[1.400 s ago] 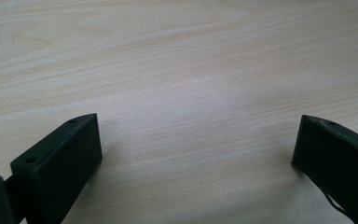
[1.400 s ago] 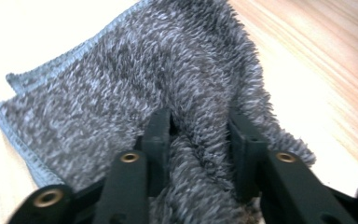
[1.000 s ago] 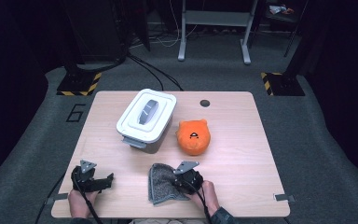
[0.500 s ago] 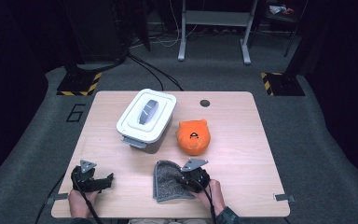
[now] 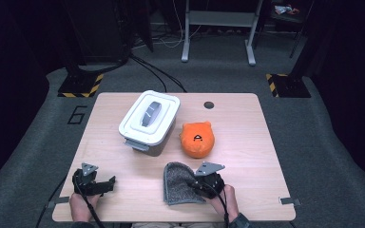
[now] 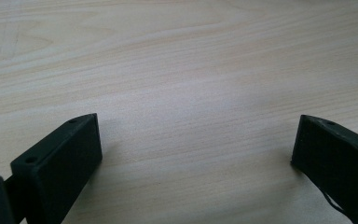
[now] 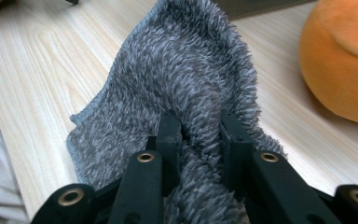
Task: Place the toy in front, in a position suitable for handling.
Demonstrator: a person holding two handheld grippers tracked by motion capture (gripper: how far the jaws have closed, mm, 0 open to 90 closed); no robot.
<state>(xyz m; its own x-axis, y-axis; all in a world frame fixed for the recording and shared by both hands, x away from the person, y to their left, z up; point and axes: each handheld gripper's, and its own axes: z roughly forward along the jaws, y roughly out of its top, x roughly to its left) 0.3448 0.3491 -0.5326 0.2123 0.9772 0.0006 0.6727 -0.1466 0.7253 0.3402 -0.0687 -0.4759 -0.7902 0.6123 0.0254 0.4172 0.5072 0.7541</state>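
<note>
Cloth [image 5: 179, 189], grey and fluffy, on the near middle of the counter [image 5: 247, 123], pinched at its right edge by the right claw [image 5: 200, 186]. Seen in the right gripper view: cloth [image 7: 177, 93] bunched into a raised fold between the two black jaws, which stand nearly closed with the pads pressing the pile from both sides. Far part of the cloth draped down onto the wood, one hemmed corner lying flat at the left. Right hand [image 5: 223, 199] behind the claw at the counter's near edge, cable trailing back over the wrist.

Left claw [image 5: 105, 184] at the near left corner, well apart from the cloth, pointing right along the wood. Jaws wide apart in the left gripper view, left claw [image 6: 193, 144] with bare wood between the tips and nothing held. Left hand [image 5: 81, 205] resting at the edge.

Orange plush [image 5: 197, 139] just beyond the cloth, near but not touching it in the high view; same plush [image 7: 345, 60] at the upper right of the right gripper view. White lidded box [image 5: 149, 121] left of the plush, close beside it, grey handle on top, latch facing the near side. Small dark hole [image 5: 209, 105] in the counter behind the plush.
</note>
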